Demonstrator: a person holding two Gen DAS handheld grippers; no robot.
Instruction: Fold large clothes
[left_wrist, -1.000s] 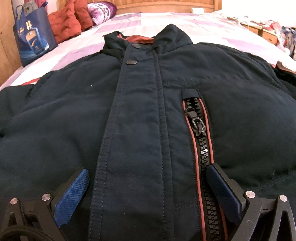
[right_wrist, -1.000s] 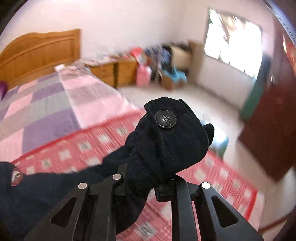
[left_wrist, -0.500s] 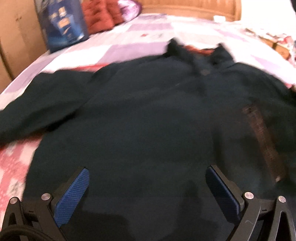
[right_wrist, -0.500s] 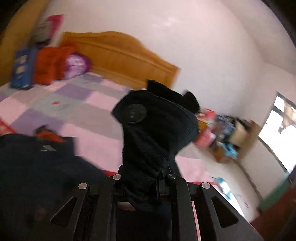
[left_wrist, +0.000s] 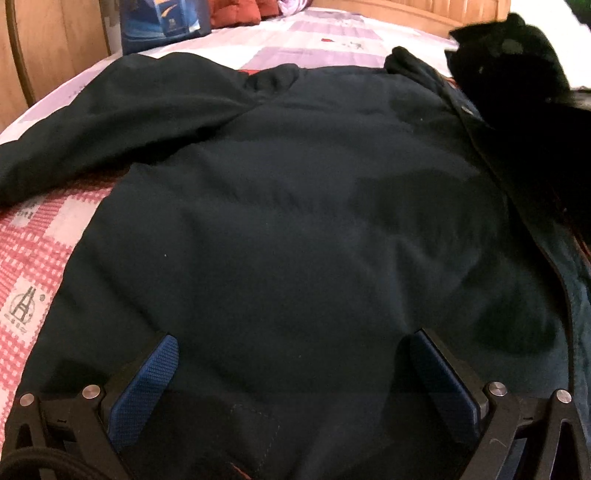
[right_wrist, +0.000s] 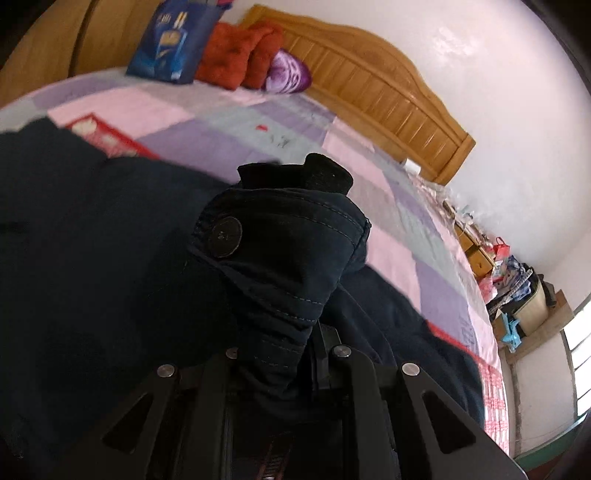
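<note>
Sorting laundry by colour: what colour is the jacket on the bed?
Very dark navy, almost black; the jacket shows best in the left wrist view.

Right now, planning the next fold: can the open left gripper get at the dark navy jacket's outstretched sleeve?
Probably yes: the left gripper is open and empty, and the sleeve lies uncovered on the bed, nothing between.

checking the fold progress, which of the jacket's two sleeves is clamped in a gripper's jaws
The sleeve cuff with the round snap button, pinched upright in the right gripper above the jacket. The other sleeve lies flat on the bed, untouched.
</note>
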